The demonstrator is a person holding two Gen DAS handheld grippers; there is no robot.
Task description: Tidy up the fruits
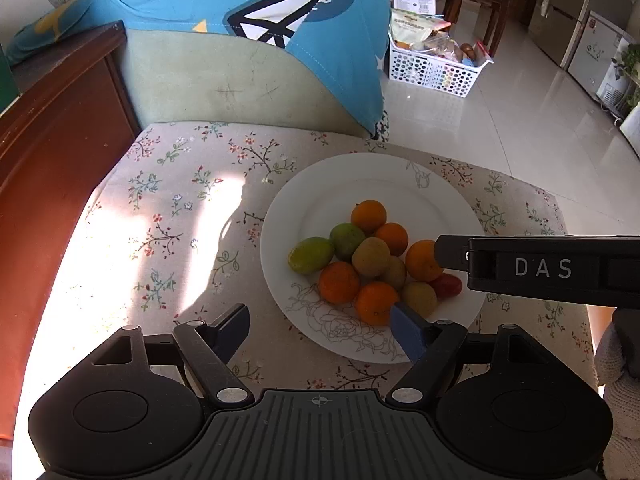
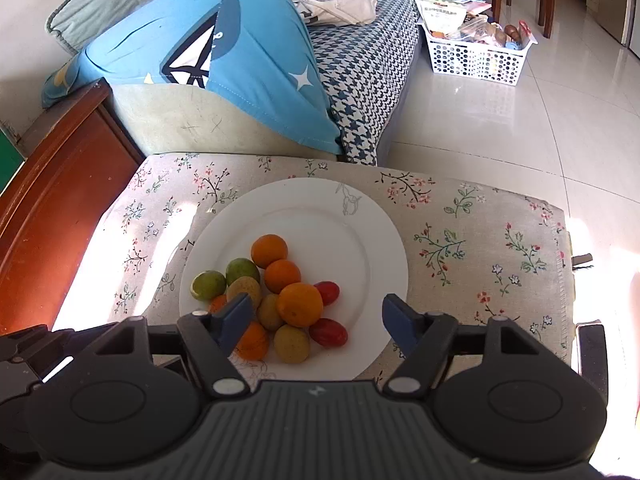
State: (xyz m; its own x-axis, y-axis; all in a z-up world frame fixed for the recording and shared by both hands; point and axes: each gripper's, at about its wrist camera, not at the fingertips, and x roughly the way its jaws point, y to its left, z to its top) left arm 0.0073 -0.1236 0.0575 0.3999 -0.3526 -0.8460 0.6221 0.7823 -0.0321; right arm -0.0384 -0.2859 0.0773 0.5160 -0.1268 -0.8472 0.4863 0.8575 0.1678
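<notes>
On plate point(image 2: 360, 216): perhaps twelve fruits point(image 2: 300, 304).

A tabletop covered with beige floral cloth point(image 2: 460, 224) carries a round white plate point(image 2: 360, 248) heaped with small fruits point(image 2: 298, 304).

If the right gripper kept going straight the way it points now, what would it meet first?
Probably the fruit pile on the plate: the open right gripper lines up with the large orange at the pile's near side. Its height above the fruit is unclear, so it might pass over.
</notes>
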